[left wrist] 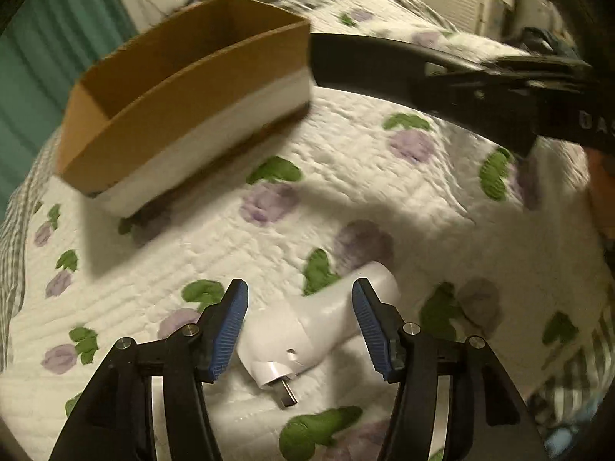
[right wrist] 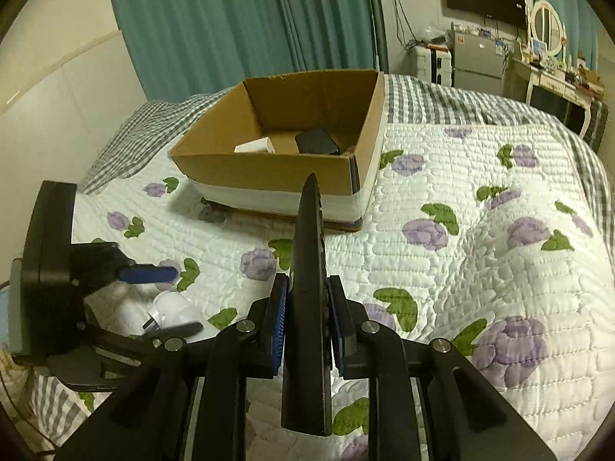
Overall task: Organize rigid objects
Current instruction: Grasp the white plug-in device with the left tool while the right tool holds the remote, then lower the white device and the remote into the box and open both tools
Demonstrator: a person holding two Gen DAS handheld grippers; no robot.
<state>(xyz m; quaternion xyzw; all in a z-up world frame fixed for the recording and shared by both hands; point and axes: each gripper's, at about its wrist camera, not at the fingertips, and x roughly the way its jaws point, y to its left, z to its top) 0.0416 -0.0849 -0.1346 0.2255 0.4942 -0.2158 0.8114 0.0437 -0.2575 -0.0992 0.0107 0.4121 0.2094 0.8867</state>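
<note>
White plug (left wrist: 307,330) lies on quilt (left wrist: 384,207), between spread left gripper (left wrist: 300,326) pads, untouched. Right gripper (right wrist: 307,326) pinches black remote (right wrist: 307,269) on edge, aimed at cardboard box (right wrist: 269,171) holding white and black items.

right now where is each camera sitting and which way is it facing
Left wrist: sits on the left gripper, looking steeply down at the white plug adapter lying on the floral quilt between its open blue pads; the cardboard box lies beyond. Own body: its two fingers, plus the right gripper's held black remote.
Right wrist: sits on the right gripper, facing forward and down over the quilt into the box; its pads clamp the remote. The left gripper shows at left.
Shared: box, quilt, adapter, remote.
</note>
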